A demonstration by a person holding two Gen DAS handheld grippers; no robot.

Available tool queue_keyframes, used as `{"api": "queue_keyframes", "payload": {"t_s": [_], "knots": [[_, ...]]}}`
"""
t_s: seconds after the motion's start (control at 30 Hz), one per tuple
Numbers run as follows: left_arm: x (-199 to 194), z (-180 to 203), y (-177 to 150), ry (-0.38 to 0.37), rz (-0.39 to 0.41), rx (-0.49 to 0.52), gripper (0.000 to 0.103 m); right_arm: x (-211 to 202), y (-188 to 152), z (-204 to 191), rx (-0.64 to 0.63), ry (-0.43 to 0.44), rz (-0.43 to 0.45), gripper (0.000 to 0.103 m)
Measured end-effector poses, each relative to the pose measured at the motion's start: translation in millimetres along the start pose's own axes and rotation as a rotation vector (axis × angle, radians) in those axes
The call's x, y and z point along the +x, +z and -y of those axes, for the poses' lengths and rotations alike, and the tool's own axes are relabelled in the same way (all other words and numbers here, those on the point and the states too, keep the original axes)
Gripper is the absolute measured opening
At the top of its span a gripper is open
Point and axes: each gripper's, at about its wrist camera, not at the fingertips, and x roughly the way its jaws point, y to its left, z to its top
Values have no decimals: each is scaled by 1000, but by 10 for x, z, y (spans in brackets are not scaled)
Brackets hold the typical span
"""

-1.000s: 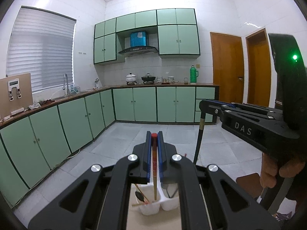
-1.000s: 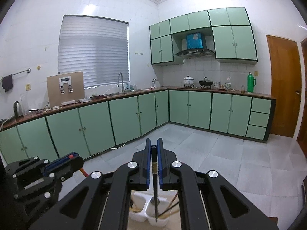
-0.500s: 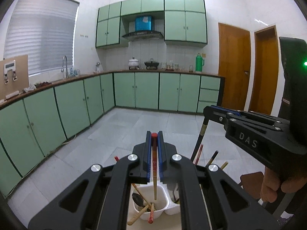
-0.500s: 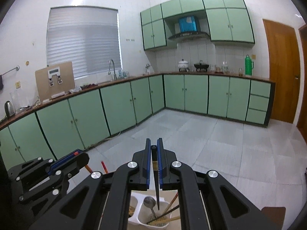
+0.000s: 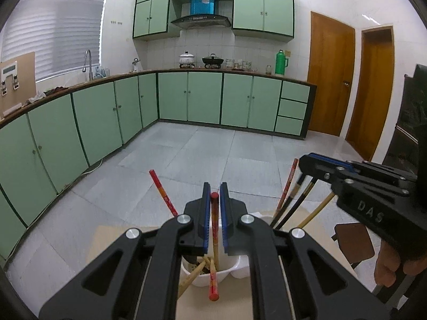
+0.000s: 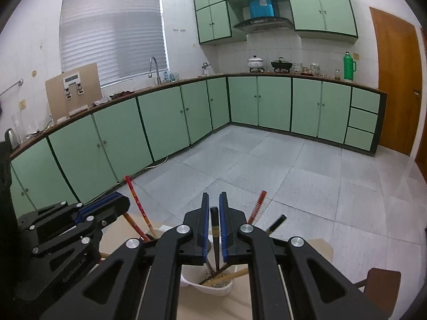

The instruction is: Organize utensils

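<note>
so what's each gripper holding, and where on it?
Left gripper grips a red-tipped chopstick near its top end; right gripper grips a black chopstick near its top. Both hang into the white holder.

The utensil holder sits on the table, chopsticks standing in it; cabinets line the far wall behind.

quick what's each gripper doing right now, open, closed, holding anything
Left gripper: closed on a red-tipped chopstick, over the white holder.
Right gripper: closed on a black chopstick.
</note>
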Motion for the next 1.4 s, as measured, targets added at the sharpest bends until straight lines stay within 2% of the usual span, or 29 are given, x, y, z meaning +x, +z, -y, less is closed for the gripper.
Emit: {"api": "queue_keyframes", "payload": {"t_s": [0.07,0.13,0.17,0.2,0.47,0.63,0.73,0.9,1.4], "knots": [[-37,-12,8,0,8,3,9,-48,4,45,16,-4,10,22],[-102,-18,26,0,25,8,18,-131,16,114,32,-8,27,38],[-133,22,26,2,32,7,27,-177,18,136,39,-13,36,42],[-179,30,27,2,43,3,32,-209,23,150,44,-18,43,51],[-576,40,-39,28,104,-16,52,-686,-35,250,80,-68,120,80],[-859,79,-178,38,125,-23,71,-976,-198,274,98,-86,149,97],[-1041,87,-265,45,129,-36,81,-1139,-329,256,93,-99,158,97],[-1325,158,-443,41,128,-44,88,-1353,-552,188,76,-91,133,97],[-2008,337,-900,33,93,-40,91,-1867,-1045,-102,64,-43,80,97]]}}
